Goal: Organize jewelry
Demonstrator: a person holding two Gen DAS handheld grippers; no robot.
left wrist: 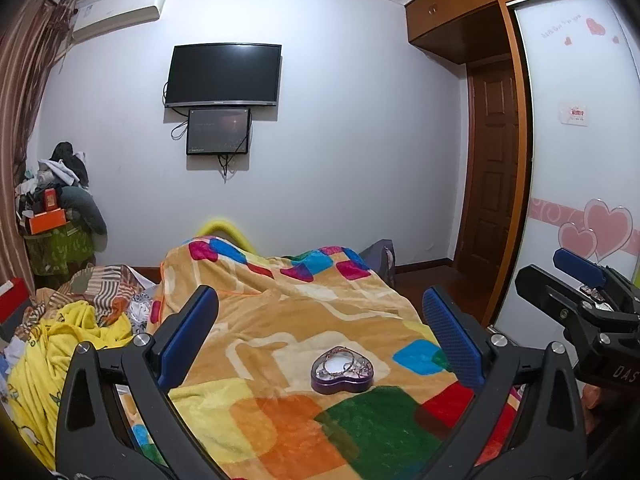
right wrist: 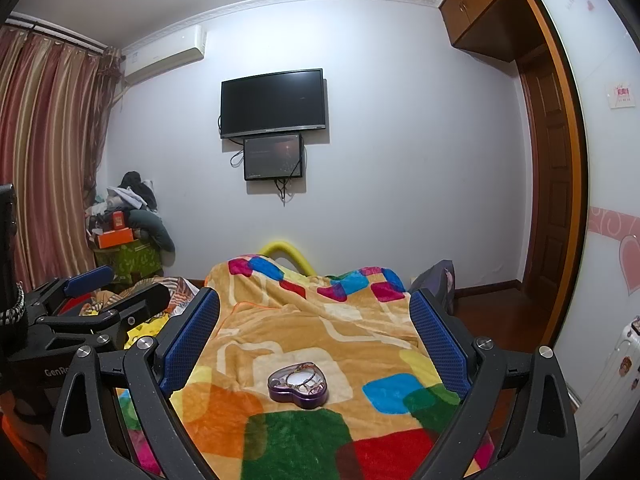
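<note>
Left wrist view: the left gripper (left wrist: 320, 320) stood wide open and empty, its blue pads framing a purple heart-shaped tin (left wrist: 342, 370) in the lower centre of the frame. The tin lay flat on a patchwork blanket (left wrist: 280, 320), open side up, with bracelets (left wrist: 348, 362) coiled inside; its lobes faced the upper part of the frame and its tip faced the lower right, so the long axis ran roughly crosswise. Bare blanket surrounded the tin on all sides. The right gripper (left wrist: 576, 280) appeared at the right edge, well apart from the tin, jaws parted with nothing between them. A yellow cloth (left wrist: 60, 340) lay crumpled at lower left.

Right wrist view: the right gripper (right wrist: 316, 328) was likewise spread wide and empty, the tin (right wrist: 298, 385) between its pads in the lower centre, apart from both. The blanket's right edge dropped toward a dark floor (right wrist: 500, 312); the left gripper (right wrist: 116, 288) showed at left, jaws apart
</note>
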